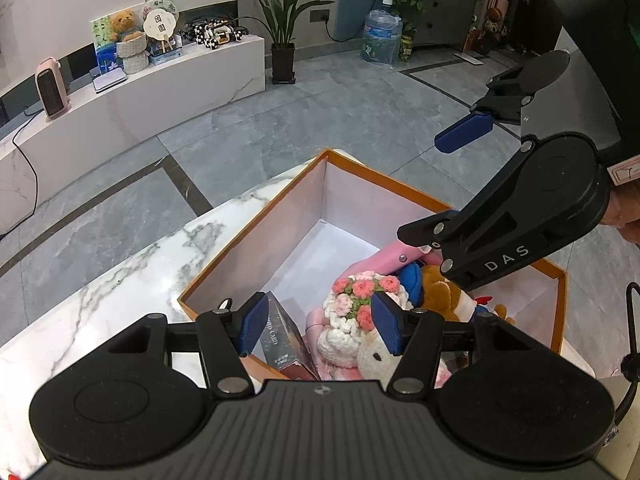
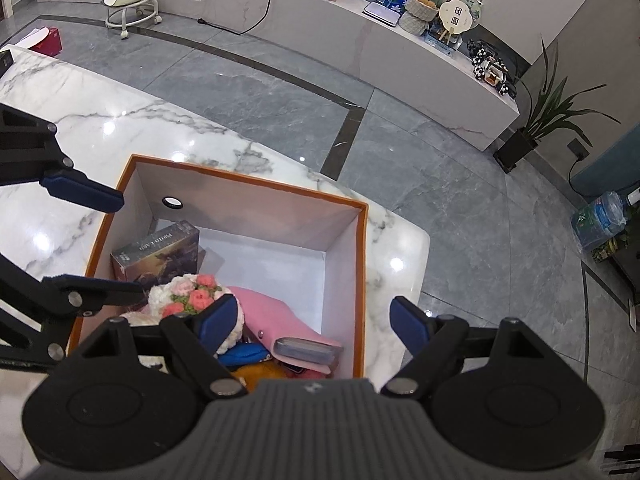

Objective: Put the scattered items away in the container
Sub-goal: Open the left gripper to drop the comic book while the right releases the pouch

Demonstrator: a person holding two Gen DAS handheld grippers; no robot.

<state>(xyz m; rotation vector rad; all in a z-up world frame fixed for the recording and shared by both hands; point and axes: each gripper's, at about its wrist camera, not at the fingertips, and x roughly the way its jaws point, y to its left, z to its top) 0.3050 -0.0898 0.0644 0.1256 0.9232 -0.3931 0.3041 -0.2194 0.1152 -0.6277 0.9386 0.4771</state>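
Jaws spread wide and gripping nothing, your left gripper (image 1: 318,322) hangs above the near end of the orange-rimmed box (image 2: 248,182), while your right gripper (image 2: 316,326) hovers just as parted, one finger over the box interior and the other out past its right wall. Directly beneath the left fingers lies a crocheted white doll crowned with pink flowers (image 1: 360,312), touching a brown plush bear with a blue cap (image 1: 434,286) on its right. A pink wallet (image 2: 280,320) lies tilted across the box floor, a small grey case (image 2: 306,350) resting on its near end. A dark photo-card box (image 2: 160,250) leans against the left wall, below a round hole in that wall. The far half of the box floor is bare white. The box sits at the far right corner of the marble tabletop (image 2: 120,120), its right wall near that edge.
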